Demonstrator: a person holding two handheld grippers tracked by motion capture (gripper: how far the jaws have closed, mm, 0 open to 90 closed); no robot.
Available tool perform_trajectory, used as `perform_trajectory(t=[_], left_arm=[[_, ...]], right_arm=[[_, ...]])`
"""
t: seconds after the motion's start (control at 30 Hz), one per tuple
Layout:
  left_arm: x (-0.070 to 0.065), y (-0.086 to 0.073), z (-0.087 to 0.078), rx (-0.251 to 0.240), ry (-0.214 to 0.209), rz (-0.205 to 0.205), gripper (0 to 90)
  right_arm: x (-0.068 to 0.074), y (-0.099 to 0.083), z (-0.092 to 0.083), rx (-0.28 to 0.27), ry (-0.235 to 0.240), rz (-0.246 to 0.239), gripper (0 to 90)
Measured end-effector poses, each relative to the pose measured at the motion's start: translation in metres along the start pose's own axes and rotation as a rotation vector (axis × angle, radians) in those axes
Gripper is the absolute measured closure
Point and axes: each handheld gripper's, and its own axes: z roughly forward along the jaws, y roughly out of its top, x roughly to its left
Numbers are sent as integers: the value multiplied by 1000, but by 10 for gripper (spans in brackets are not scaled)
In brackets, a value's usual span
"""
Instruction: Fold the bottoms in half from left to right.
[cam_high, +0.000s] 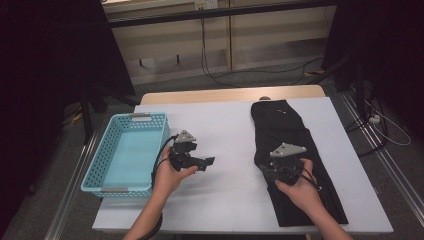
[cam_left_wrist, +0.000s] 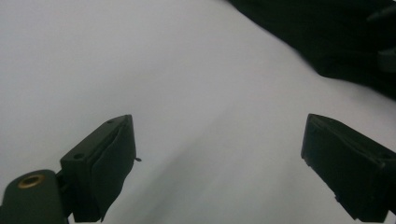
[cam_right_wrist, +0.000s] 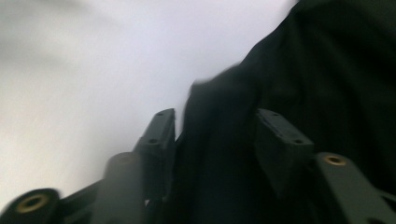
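**White worktop, black garment, teal basket**

White worktop (cam_high: 230, 130) under dim light, dark curtains at both sides, cables on floor behind. Black garment (cam_high: 285, 135) spread lengthwise over right half of worktop, folded long and narrow. Teal basket (cam_high: 107, 172) at left edge, nothing inside. Left tongs (cam_left_wrist: 217, 168) held just right of basket, above bare worktop, jaws wide apart, nothing between. Right tongs (cam_right_wrist: 215, 135) down at garment's left edge near its middle, jaws partly apart with a raised fold of black cloth between; whether pads press on cloth: cannot tell, view blurred.
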Motion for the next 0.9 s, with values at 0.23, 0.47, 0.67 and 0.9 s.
perform_trajectory(t=[0.23,0.47,0.67,0.9], left_arm=[[-1,-1,1,1,9,0,100],[-2,-4,1,12,-6,-11,99],[1,-10,-3,16,13,-28,97],[5,-14,-4,20,30,-41,97]], right_arm=[[-21,27,30,-49,-80,74,392],[-31,36,61,-29,-93,130,318],[-33,36,79,-4,-114,124,303],[-38,33,86,19,-125,135,333]])
